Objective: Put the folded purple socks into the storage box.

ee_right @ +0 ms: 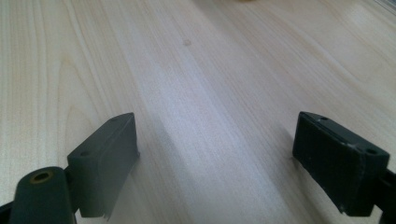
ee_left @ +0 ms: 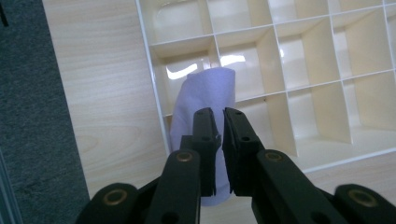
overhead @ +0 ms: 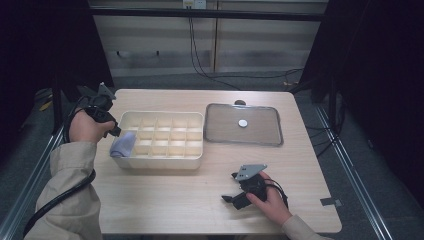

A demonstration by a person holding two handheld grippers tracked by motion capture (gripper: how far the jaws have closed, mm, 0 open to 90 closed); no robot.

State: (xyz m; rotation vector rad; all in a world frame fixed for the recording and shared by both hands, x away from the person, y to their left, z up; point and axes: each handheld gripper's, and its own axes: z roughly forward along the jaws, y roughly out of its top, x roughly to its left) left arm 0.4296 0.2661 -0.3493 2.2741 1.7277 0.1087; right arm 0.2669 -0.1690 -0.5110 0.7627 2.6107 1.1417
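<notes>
Nearest the person, the right gripper [overhead: 235,196] rests low on the bare table [overhead: 165,200], jaws spread wide with nothing between them; open wood lies ahead of it on all sides. Farther in, at the left edge, the left gripper [ee_left: 218,135] holds its jaws nearly together on the near end of a pale lilac cloth [ee_left: 205,93] — apparently pinching it, though a thin gap shows between the pads. The cloth lies draped over the left wall of the divided cream tray [overhead: 165,116], its long axis running from the jaws forward into the leftmost compartments; the far end rests inside a cell, the near end hangs outside over the table. The left hand [overhead: 86,127] is much the nearer to it; any lift or push probably has to clear the tray's rim and thin partitions. Beyond, to the right, a clear lid [overhead: 270,140] lies flat, apart from the tray.
</notes>
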